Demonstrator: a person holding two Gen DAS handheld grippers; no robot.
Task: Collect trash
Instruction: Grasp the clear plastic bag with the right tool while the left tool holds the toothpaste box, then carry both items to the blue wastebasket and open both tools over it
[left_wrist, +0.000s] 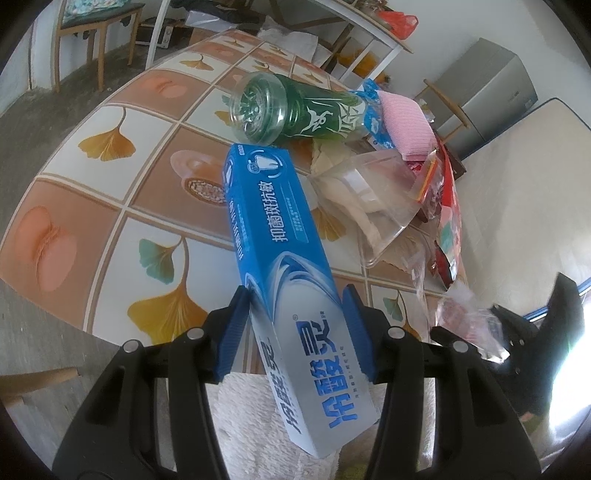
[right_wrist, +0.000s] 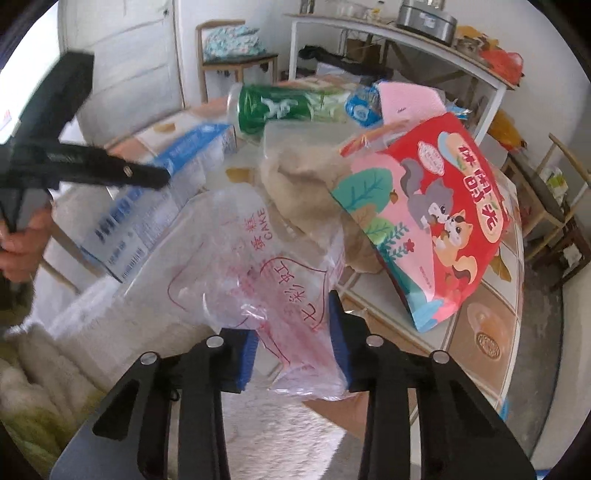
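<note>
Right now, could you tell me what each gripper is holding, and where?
Left gripper: blue toothpaste box, held across its near end. Right gripper: clear printed plastic bag, pinched at its lower edge.

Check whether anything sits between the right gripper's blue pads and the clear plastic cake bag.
Nothing visible does: the clear plastic cake bag already lies between the right gripper's pads, bunched in their gap.

Ginkgo-patterned tablecloth (left_wrist: 110, 144); wooden chair (left_wrist: 99, 22); white table (right_wrist: 406, 37); grey cabinet (left_wrist: 495, 92)
</note>
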